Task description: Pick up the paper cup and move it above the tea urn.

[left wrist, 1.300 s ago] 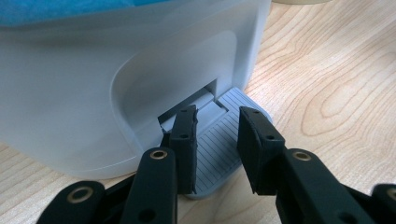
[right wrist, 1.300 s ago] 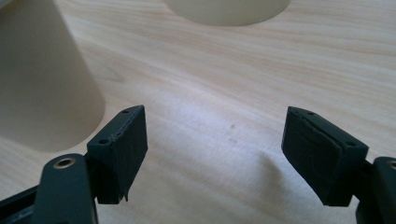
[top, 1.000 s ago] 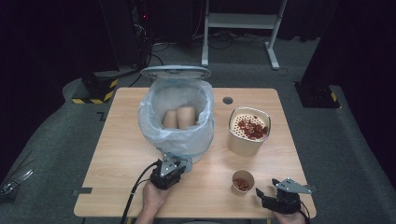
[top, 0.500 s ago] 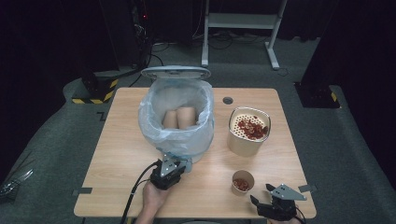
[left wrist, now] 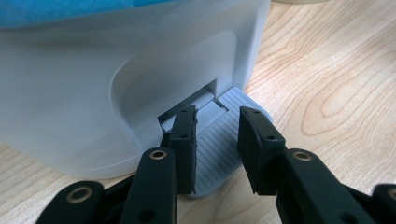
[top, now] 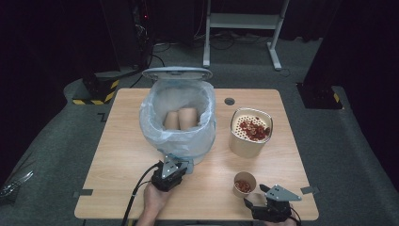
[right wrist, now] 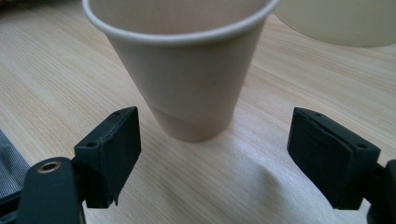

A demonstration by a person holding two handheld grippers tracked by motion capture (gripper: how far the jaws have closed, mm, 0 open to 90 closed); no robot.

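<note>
The right gripper (right wrist: pixel 212 158) has just been opening and stands wide, the paper cup (right wrist: pixel 187 70) just ahead, untouched. The left gripper (left wrist: pixel 215 140), jaws narrow, presses the bin (left wrist: pixel 93 84)'s pedal (left wrist: pixel 219 140).

Your small paper cup (top: pixel 244 183) stands upright at about five o'clock on the table with red bits inside, while the grey pedal bin (top: pixel 179 123), lid raised and lined with a clear bag holding two tan cups, sits centrally, its ribbed foot pedal (left wrist: pixel 219 144) facing six o'clock.
</note>
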